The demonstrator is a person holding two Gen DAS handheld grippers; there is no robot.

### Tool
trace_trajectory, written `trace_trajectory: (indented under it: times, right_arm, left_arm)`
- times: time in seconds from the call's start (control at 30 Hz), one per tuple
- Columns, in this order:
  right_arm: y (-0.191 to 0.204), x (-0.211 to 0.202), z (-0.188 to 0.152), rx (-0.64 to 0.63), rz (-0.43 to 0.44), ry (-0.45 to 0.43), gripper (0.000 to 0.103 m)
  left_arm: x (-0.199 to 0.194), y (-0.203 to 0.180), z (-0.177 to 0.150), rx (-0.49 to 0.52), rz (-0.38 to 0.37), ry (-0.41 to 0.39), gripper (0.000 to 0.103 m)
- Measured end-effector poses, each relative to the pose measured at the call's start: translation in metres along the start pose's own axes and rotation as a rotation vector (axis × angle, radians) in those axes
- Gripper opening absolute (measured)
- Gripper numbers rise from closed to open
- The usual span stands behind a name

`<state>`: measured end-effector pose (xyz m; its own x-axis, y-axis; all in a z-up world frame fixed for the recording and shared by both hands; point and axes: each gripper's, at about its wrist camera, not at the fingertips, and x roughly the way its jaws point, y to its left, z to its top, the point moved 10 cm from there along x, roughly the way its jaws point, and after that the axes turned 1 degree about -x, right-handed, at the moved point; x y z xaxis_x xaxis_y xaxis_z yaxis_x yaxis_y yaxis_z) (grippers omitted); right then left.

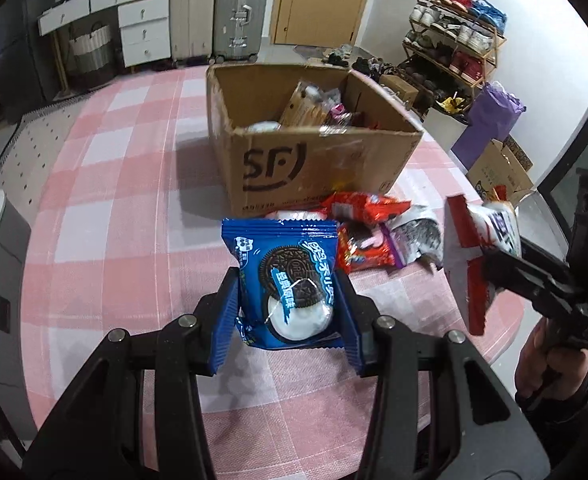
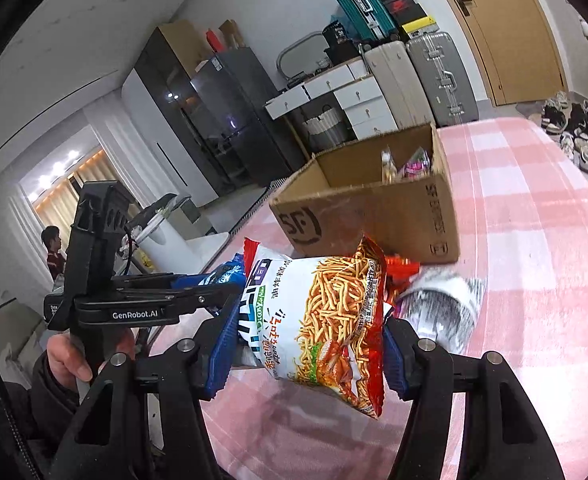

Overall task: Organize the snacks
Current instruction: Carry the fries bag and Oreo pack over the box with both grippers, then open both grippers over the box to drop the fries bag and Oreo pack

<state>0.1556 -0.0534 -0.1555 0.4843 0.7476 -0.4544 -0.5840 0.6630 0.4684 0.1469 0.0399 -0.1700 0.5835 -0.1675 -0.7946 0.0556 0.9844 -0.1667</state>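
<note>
Both grippers are loaded, so the coming move turns on where the cardboard box (image 1: 313, 136) lies from each held pack. The left gripper (image 1: 288, 304) has its jaws drawn in to a narrow gap and clamped on the two side edges of a blue cookie pack (image 1: 286, 280), which stands upright between the blue pads with its long axis running away from the camera, clear above the pink checked tablecloth (image 1: 126, 184). In the left wrist view the box sits straight ahead and farther off, its open top facing up and its printed wall turned toward the gripper, with other snacks already inside. The right gripper (image 2: 305, 340) holds a noodle snack bag (image 2: 317, 320), its jaws set somewhat wider and pressing on the bag's two sides; the bag hangs tilted, its lower corner dipping toward the near edge of the table. In the right wrist view the box lies ahead, its near corner pointing at the bag. Between both grippers and the box a small heap of loose packets (image 1: 373, 232) rests on the cloth, touching the foot of the box's near wall. Both packs look about equally near the box, so I judge either could go first, provided it is carried over the heap and above the near rim before the jaws let go.
</note>
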Motion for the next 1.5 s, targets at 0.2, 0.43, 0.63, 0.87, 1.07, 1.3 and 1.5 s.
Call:
trace_trajectory:
  times: [0.2,0.43,0.63,0.87,1.07,1.3,1.5]
  right_arm:
    - [0.005,-0.008,0.028,-0.033,-0.009,-0.031,0.062]
    - [0.016,-0.012,0.062,-0.072,0.012,-0.049,0.062]
    - [0.021,-0.011,0.090,-0.085,0.030,-0.055,0.062]
    - [0.025,-0.003,0.127,-0.107,0.043,-0.067,0.062]
    - [0.021,0.010,0.154,-0.110,0.055,-0.061,0.062]
    - [0.010,0.025,0.179,-0.097,0.050,-0.061,0.062]
    - [-0.001,0.040,0.193,-0.099,0.030,-0.051,0.062]
  left_arm:
    - [-0.017,-0.012,0.025,0.021,-0.019,-0.048,0.042]
    - [-0.031,-0.016,0.066,0.007,-0.050,-0.097,0.042]
    - [-0.040,-0.022,0.101,0.020,-0.049,-0.129,0.042]
    - [-0.043,-0.022,0.141,0.017,-0.046,-0.139,0.042]
    - [-0.032,-0.020,0.170,0.014,-0.042,-0.128,0.042]
    - [-0.014,-0.012,0.204,-0.001,-0.037,-0.114,0.042]
    - [0.005,-0.007,0.223,0.002,-0.025,-0.101,0.042]
